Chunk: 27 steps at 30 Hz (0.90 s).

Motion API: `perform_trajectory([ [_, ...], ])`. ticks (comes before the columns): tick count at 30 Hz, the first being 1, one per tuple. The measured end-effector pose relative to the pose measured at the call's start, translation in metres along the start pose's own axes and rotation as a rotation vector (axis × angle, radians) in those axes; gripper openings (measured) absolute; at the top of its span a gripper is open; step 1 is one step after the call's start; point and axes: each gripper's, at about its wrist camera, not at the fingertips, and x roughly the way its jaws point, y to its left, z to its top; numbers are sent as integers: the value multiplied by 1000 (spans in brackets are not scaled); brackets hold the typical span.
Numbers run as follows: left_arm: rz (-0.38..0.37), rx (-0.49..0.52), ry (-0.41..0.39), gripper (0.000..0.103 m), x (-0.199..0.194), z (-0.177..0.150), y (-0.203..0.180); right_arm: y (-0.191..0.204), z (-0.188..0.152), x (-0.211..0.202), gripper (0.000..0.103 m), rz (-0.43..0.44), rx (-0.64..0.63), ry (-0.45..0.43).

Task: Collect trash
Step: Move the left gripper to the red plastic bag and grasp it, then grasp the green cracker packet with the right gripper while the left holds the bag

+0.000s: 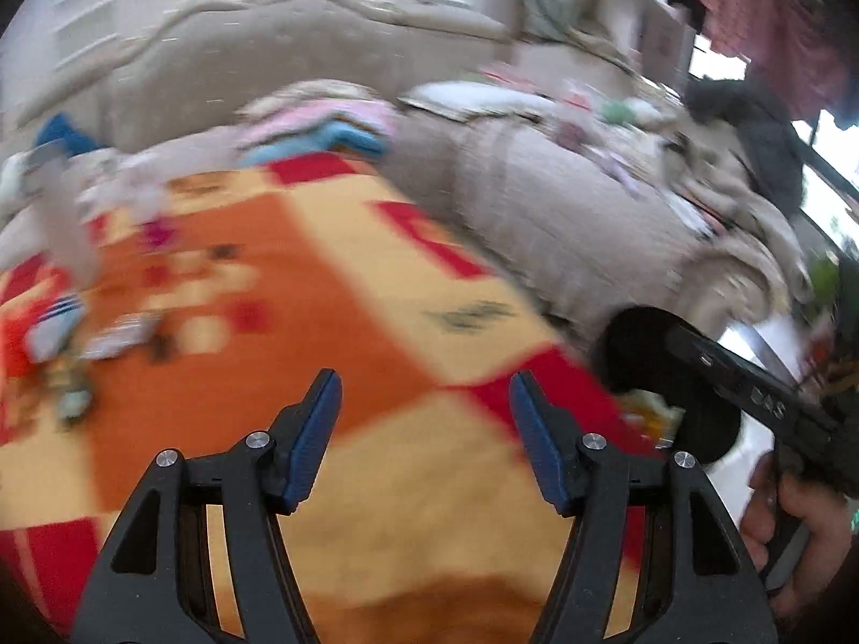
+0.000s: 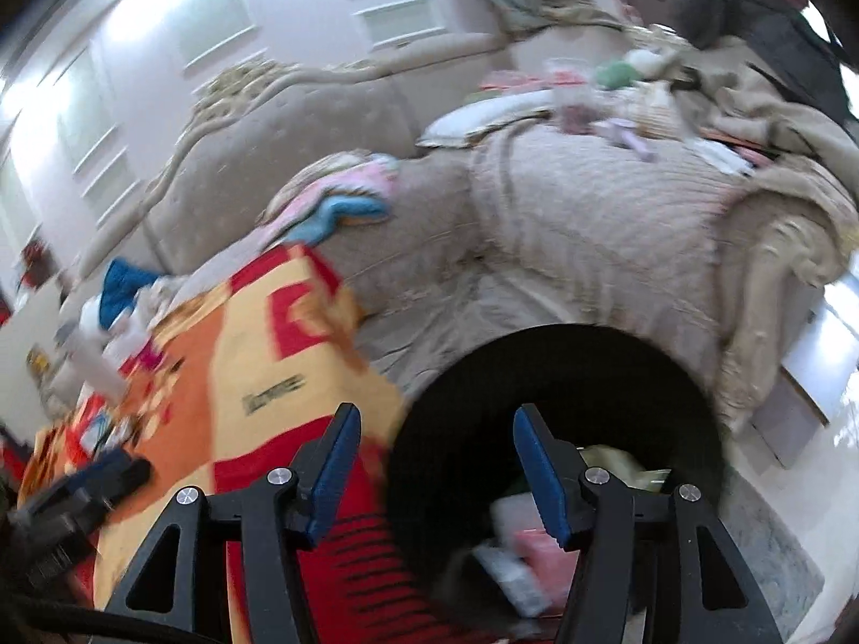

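Over the blanket (image 1: 333, 290) the left gripper (image 1: 424, 402) is held wide and empty, as is the right gripper (image 2: 432, 440) above the bin (image 2: 692, 402) (some trash already inside) — the litter (image 1: 115, 333) at the blanket's far-left edge is best approached slowly, jaws kept apart until it is straddled.

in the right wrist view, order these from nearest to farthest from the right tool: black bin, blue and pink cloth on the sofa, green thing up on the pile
1. black bin, right under and ahead of the right tool, trash inside it.
2. blue and pink cloth, on the sofa seat, ahead and left.
3. green thing, far back on the cluttered pile, upper right.
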Motion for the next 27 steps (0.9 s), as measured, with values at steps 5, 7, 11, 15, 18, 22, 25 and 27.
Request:
perform_trajectory([
  [5,193,-117,-22,64,-28,-1,125,65,-14,14,57,81,-118,16],
  [7,287,-161,-32,64,-38,-1,183,88,-22,19,57,92,-173,26],
  [11,441,-254,-45,64,-42,2,278,122,-36,32,57,111,-280,62],
  [15,388,-370,-18,64,-23,9,338,134,-42,40,57,106,-321,83],
  [18,383,-347,17,64,4,15,344,135,-42,45,57,98,-331,102],
  [22,368,-371,32,65,31,12,349,135,-43,46,57,98,-330,117],
  [25,302,-445,30,28,32,7,352,135,-42,48,57,99,-326,125],
  [27,243,-439,59,19,30,6,339,136,-41,50,57,88,-326,126],
])
